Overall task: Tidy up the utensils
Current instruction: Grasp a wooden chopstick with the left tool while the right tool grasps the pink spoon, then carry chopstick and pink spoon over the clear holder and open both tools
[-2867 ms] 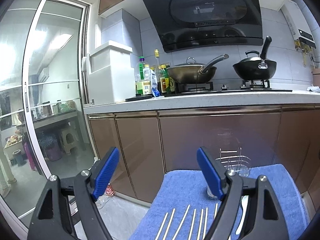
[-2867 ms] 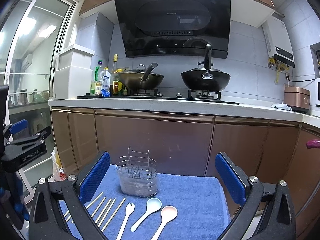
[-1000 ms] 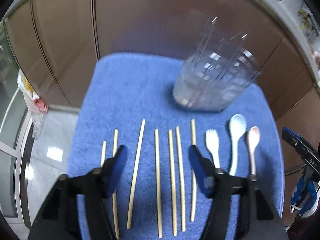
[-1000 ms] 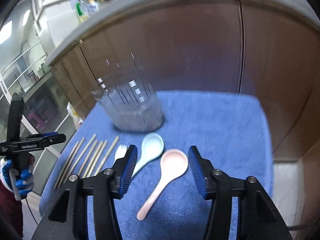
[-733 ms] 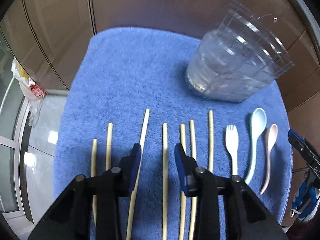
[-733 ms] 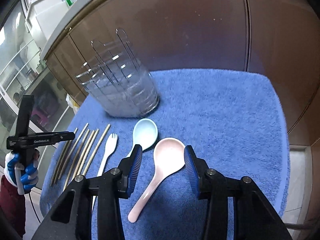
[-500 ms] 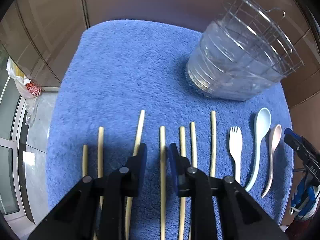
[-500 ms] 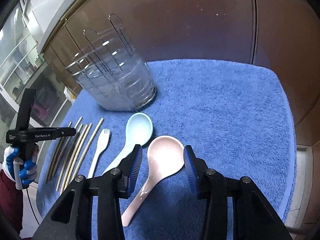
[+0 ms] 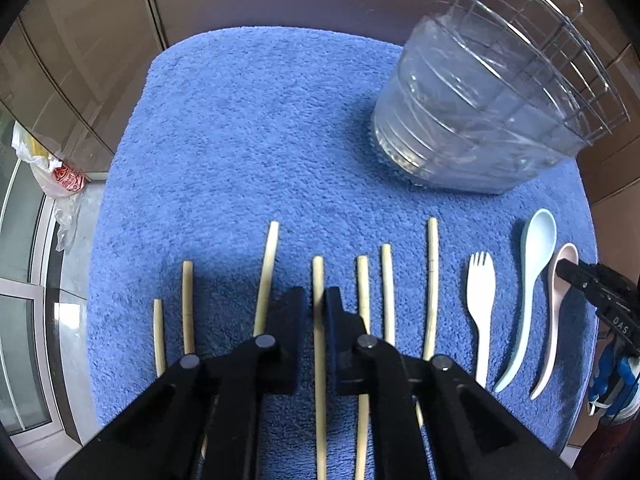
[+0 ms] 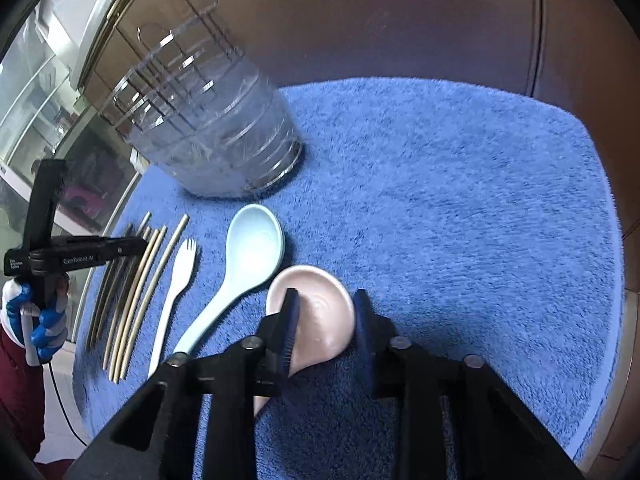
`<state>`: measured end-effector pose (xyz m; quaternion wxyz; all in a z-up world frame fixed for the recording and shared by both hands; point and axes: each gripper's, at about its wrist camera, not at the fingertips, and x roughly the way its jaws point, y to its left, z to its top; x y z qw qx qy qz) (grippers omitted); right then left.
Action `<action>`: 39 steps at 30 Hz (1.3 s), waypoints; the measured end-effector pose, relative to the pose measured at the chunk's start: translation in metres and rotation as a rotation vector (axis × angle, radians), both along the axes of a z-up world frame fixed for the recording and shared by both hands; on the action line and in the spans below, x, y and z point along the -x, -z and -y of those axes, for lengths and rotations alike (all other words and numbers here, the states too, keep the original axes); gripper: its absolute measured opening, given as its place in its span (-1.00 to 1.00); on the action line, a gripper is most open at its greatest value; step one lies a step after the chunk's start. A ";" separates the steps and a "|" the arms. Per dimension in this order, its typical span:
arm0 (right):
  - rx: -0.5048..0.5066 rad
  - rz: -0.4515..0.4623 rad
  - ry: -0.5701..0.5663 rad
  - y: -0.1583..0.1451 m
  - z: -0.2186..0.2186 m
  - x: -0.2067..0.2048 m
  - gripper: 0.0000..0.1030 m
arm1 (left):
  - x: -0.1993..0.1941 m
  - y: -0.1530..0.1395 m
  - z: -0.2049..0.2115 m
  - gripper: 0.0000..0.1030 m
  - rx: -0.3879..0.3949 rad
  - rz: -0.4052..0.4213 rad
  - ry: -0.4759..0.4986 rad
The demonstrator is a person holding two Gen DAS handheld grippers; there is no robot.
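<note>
Standing on towel [image 9: 248, 128]: clear utensil holder [image 9: 472, 120], nothing visible inside
Lying in front: chopsticks, white fork [image 9: 482, 304], blue spoon [image 10: 248, 256]
Left gripper [image 9: 318, 308]: jaws nearly closed around one chopstick [image 9: 318, 276]
Right gripper [image 10: 324, 312]: jaws narrowly apart, straddling pink spoon [image 10: 316, 308] bowl

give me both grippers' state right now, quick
Left gripper: shut on a chopstick lying on the blue towel.
Right gripper: open, fingers on either side of the pink spoon, not clamped on it.
</note>
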<state>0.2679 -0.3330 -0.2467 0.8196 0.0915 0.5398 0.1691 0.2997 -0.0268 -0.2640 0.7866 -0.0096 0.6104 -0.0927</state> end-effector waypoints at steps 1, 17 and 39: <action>-0.004 -0.001 -0.005 0.002 0.001 0.001 -0.75 | -0.001 0.001 0.000 -0.89 -0.003 0.000 -0.006; 0.050 0.155 0.036 -0.044 0.006 0.039 -0.85 | 0.033 -0.036 -0.013 -0.91 0.051 0.183 -0.093; 0.068 0.632 0.098 -0.203 -0.035 0.050 -0.85 | 0.065 -0.219 -0.025 -0.91 0.330 0.709 -0.133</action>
